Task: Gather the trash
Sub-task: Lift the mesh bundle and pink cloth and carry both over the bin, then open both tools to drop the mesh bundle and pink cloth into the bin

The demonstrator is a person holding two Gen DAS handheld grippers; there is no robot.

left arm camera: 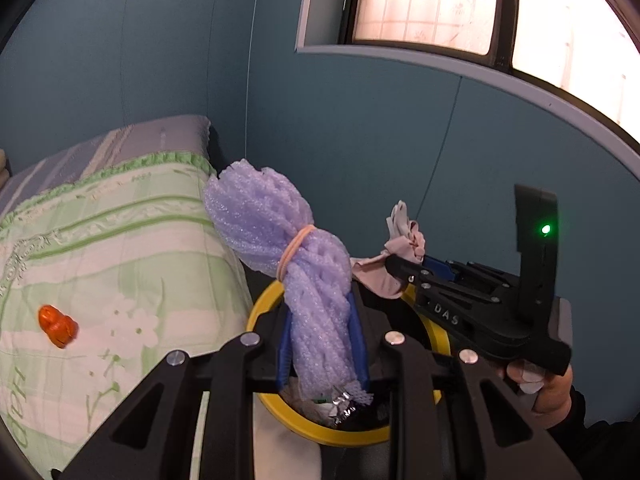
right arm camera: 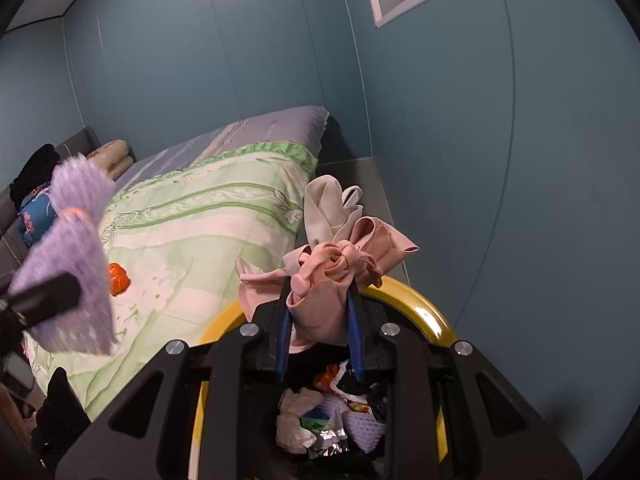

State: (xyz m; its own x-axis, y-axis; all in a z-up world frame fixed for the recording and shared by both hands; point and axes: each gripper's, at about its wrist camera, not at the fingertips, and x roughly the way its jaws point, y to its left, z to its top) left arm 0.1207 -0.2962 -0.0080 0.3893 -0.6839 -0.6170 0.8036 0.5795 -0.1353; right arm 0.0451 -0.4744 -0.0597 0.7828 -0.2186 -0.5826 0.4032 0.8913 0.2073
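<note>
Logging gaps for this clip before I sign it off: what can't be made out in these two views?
- Trash bin: only its yellow rim shows; both grippers' frames cover its body.
- Bin contents: crumpled wrappers, labels too small to read.
- Purple foam net: blurred in the right wrist view, its lower end hidden behind the left gripper.
- Orange item on the bed: too small to identify.
</note>
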